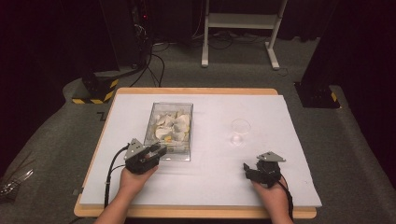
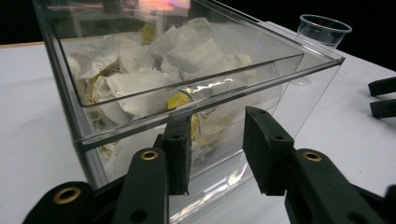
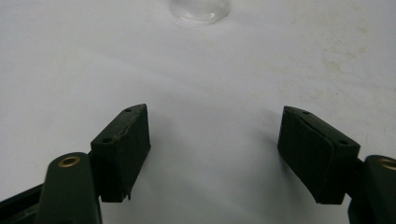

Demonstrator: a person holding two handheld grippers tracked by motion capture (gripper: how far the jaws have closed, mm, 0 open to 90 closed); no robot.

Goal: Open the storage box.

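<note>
A clear plastic box [image 1: 176, 154] stands on the white sheet [image 1: 210, 177], left of centre, and holds several white paper sachets [image 1: 172, 125]. My left gripper [image 1: 160, 150] sits at the box's near left corner. In the left gripper view the gripper [image 2: 217, 149] has a moderate gap between its jaws. Both pads [image 2: 180, 154] are just outside the box's near wall [image 2: 303, 93], with the sachets [image 2: 140, 84] behind it. My right gripper [image 1: 246, 170] rests low over the sheet at the near right. Its jaws [image 3: 212, 149] are wide open with bare sheet between them.
A small clear plastic cup [image 1: 240, 130] stands upright right of the box, beyond the right gripper; its base shows ahead [image 3: 200, 9]. The cup [image 2: 324, 29] also shows past the box. A white frame's legs [image 1: 238, 28] stand on the floor beyond the table.
</note>
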